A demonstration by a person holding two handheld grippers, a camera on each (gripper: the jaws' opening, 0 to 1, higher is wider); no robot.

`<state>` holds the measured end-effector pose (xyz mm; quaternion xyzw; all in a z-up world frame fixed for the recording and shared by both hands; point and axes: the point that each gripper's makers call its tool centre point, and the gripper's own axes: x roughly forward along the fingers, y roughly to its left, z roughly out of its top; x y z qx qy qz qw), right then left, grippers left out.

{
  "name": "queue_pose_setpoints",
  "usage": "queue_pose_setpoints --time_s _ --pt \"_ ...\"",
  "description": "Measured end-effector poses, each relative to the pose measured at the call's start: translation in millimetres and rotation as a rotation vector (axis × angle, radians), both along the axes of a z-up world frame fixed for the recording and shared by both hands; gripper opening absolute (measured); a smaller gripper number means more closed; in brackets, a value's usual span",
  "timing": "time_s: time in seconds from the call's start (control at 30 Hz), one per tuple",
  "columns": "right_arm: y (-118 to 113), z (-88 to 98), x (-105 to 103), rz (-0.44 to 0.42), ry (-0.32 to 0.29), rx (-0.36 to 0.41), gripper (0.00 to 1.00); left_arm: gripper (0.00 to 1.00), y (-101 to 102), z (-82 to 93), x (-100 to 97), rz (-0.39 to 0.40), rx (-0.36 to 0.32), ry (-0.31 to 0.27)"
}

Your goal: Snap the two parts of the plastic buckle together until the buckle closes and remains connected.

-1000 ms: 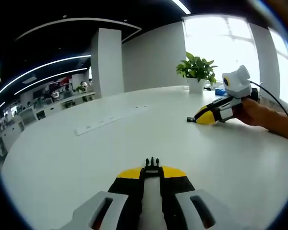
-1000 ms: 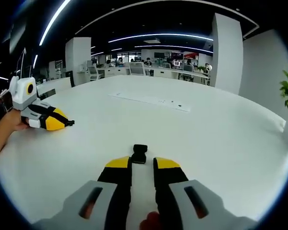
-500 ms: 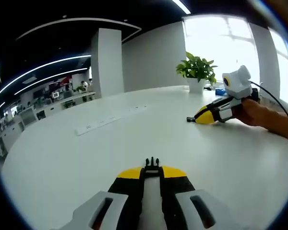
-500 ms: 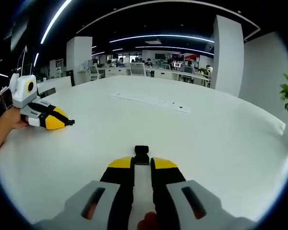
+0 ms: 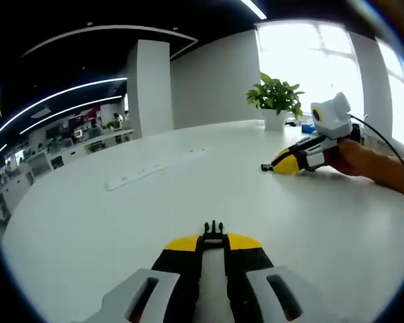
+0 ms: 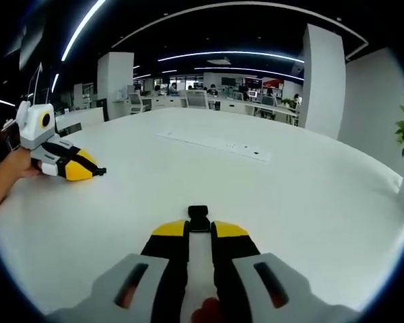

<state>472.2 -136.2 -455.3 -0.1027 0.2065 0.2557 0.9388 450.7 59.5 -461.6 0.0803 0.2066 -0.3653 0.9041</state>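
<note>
Pinching each light, stiff, slippery buckle half in narrow fingers above the desk (image 5: 121,222), you hold the pronged half (image 5: 213,233) in the left gripper (image 5: 213,243) and the socket half (image 6: 198,219) in the right gripper (image 6: 199,230) by their rear ends, mating ends free.

My left gripper view sits low over white table (image 5: 121,222), looking along own jaws toward window and potted plant (image 5: 277,97); right gripper (image 5: 266,167) enters far right, well apart. My right gripper view, equally low, faces open office across same table (image 6: 310,195); left gripper (image 6: 101,172) at far left. Shared: tabletop, long white strip (image 5: 155,167) (image 6: 215,143)
</note>
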Motion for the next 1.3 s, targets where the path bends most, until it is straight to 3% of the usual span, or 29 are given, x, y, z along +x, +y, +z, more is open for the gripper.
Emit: queue_pose_setpoints --time_s 1.3 --pt "1.3 0.2 -2.2 0.034 0.008 0.018 0.11 0.12 -0.7 0.0 -0.8 0.001 -0.009 0.007"
